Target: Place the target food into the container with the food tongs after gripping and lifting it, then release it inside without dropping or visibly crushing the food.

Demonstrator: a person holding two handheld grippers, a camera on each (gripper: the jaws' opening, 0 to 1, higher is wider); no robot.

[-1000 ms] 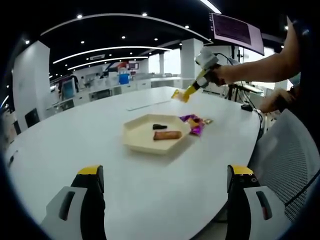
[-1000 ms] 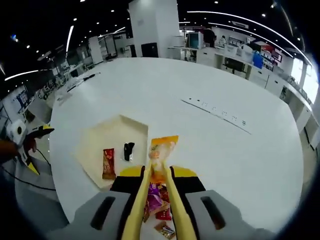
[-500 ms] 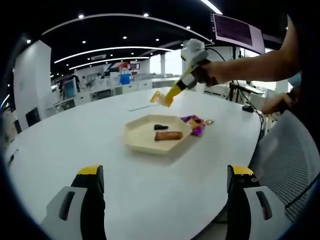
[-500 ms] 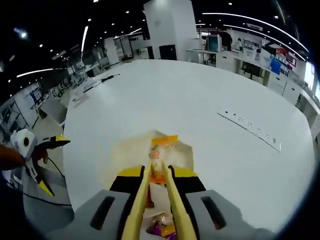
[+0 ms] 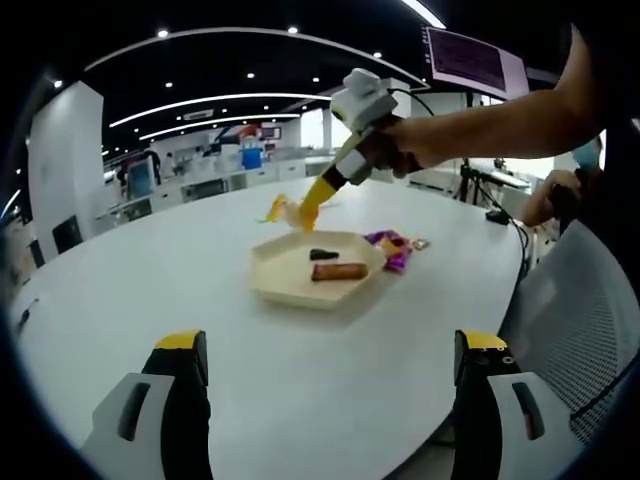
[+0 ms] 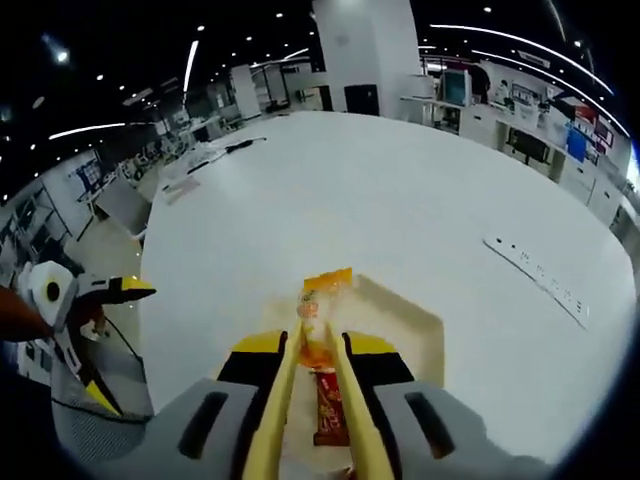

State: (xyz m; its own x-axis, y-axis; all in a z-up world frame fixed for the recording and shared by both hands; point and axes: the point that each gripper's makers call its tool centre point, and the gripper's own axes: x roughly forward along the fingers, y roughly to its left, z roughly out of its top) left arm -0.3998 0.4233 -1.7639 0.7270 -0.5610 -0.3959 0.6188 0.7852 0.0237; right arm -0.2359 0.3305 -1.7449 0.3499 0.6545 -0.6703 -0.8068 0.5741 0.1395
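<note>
White table (image 5: 150,290): one tray (image 5: 290,275), two snacks inside.

Right gripper (image 5: 300,213) aloft with fingers (image 6: 285,372) pinched close; left gripper (image 5: 320,380) spread wide.

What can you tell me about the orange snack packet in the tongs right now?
The orange snack packet is a small crinkled wrapper, orange-yellow with a printed picture, glossy like foil or plastic. It is pinched at its lower end between the yellow tongs that the right gripper squeezes, and it sticks out past their tips. It hangs in the air above the far edge of the cream hexagonal tray, touching nothing but the tongs. It looks uncrushed; its print is too small to read.
</note>
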